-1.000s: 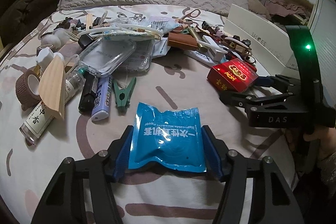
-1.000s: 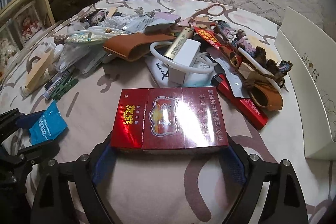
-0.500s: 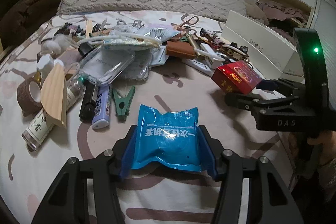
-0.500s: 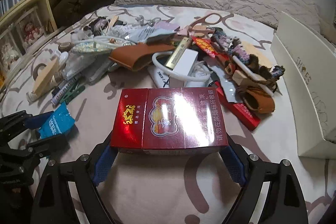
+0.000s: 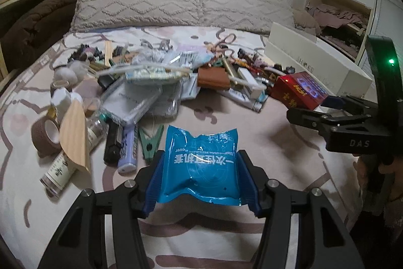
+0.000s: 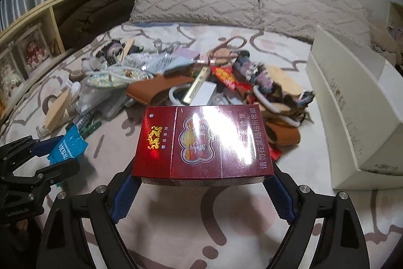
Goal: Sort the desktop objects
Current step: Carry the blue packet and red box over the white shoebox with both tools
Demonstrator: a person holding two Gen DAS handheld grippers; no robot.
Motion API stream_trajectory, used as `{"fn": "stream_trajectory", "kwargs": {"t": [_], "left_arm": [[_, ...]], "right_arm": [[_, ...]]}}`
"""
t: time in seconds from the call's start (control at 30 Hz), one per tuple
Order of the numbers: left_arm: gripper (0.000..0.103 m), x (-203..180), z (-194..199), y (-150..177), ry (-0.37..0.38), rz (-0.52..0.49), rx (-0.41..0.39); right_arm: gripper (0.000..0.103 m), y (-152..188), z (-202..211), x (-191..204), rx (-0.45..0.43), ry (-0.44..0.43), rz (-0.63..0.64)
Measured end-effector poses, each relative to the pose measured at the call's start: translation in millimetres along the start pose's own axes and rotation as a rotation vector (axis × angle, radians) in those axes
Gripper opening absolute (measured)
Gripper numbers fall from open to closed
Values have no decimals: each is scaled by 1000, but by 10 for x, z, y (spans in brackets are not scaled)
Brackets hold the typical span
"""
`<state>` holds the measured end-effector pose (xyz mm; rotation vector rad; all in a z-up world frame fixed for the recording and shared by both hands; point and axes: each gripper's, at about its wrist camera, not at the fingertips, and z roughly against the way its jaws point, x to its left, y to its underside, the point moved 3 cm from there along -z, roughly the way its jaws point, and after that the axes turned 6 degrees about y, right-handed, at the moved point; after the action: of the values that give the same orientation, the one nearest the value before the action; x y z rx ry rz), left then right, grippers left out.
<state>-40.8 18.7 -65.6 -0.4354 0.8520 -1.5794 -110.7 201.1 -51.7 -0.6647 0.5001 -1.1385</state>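
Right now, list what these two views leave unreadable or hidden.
- Underside of the red box, right wrist view: hidden by the box itself, held in the right gripper.
- Bedsheet under the blue packet, left wrist view: covered by the packet in the left gripper.
- Lower items in the clutter pile: overlapped and motion-blurred.
- Lettering on the white box: too small.

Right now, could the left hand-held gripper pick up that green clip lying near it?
Probably not yet: the left hand-held gripper is shut on a blue packet. The green clip lies uncovered just ahead-left, so the path looks free once it lets go.
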Motion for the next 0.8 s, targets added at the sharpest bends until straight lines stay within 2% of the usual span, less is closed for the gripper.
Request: {"fn": "stream_trajectory", "kwargs": {"t": [0.4, 0.8], "left_arm": [[56, -208, 244, -425, 14, -46, -103], [56, -598, 305, -961, 55, -88, -193]], "right_arm": [[90, -289, 422, -147, -136, 48, -24], [90, -640, 741, -523, -242, 91, -65]]}}
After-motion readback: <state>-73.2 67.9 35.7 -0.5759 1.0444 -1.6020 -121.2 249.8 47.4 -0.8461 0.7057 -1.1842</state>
